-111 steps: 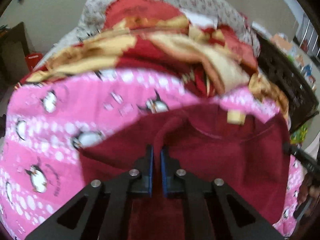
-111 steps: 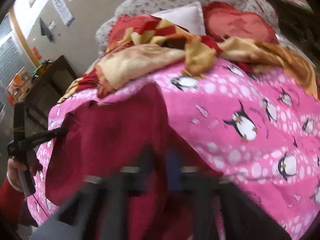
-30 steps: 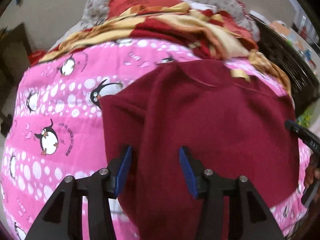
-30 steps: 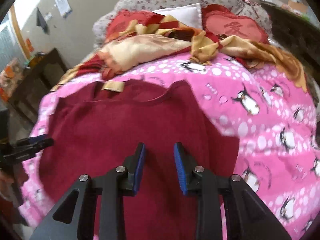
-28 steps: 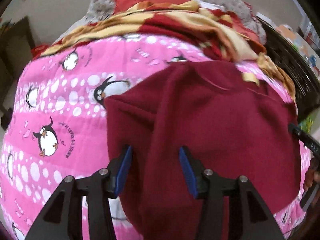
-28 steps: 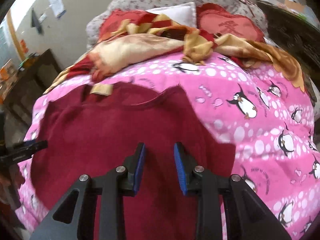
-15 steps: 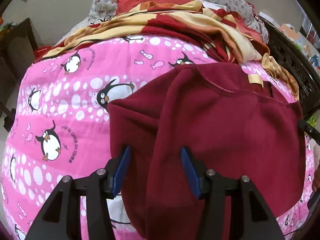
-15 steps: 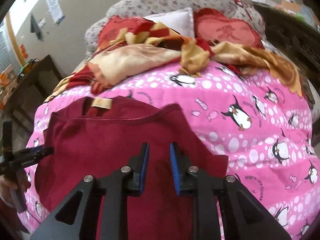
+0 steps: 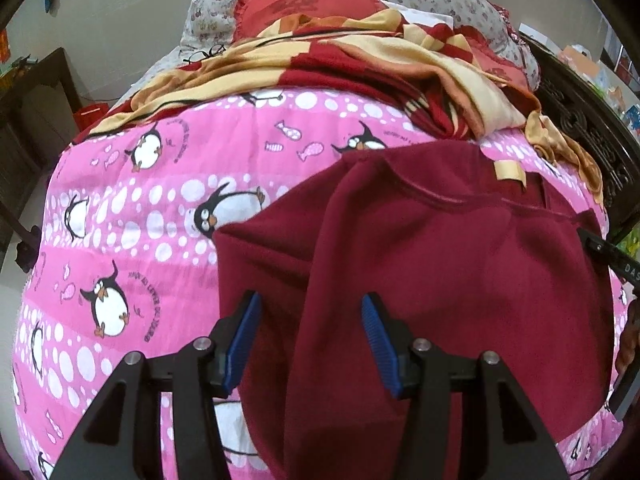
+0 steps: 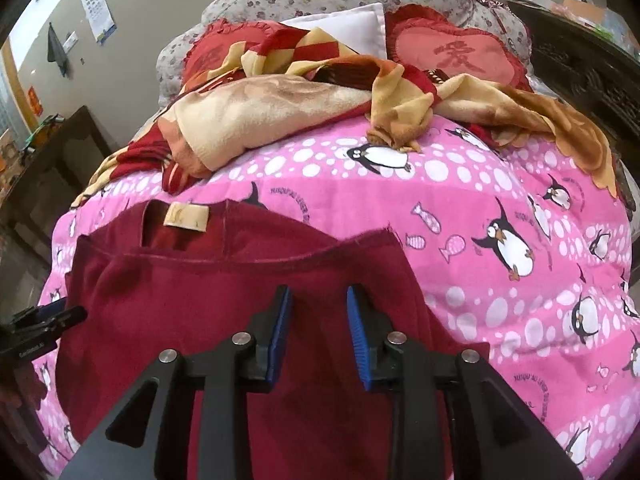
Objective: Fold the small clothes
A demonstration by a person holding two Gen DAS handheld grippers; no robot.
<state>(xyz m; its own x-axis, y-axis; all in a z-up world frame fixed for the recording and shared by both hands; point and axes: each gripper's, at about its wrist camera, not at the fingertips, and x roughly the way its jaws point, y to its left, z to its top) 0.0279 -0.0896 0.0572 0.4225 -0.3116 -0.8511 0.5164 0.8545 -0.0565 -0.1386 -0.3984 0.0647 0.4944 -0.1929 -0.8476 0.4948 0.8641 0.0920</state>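
A dark red fleece garment (image 9: 440, 264) lies spread on the pink penguin-print bedcover (image 9: 132, 220), neckline away from me, with a tan label (image 9: 508, 170) at the collar. A ridge of cloth runs down its left part. My left gripper (image 9: 308, 336) is open and empty, its blue pads astride that ridge near the garment's left side. In the right wrist view the garment (image 10: 192, 300) and its label (image 10: 186, 216) show again. My right gripper (image 10: 318, 328) is open and empty above the garment's right part.
A rumpled red and cream blanket (image 10: 280, 100) lies across the bed beyond the garment. Red heart cushions (image 10: 456, 54) and a white pillow (image 10: 340, 24) lean on a flowered headboard. A dark carved frame (image 9: 584, 128) runs along the right. Dark furniture (image 10: 52, 148) stands left.
Both grippers let go of the garment and opened. The garment went from held up to lying spread on the bedcover. Both grippers have drawn back slightly; the right one narrowed, then reopened.
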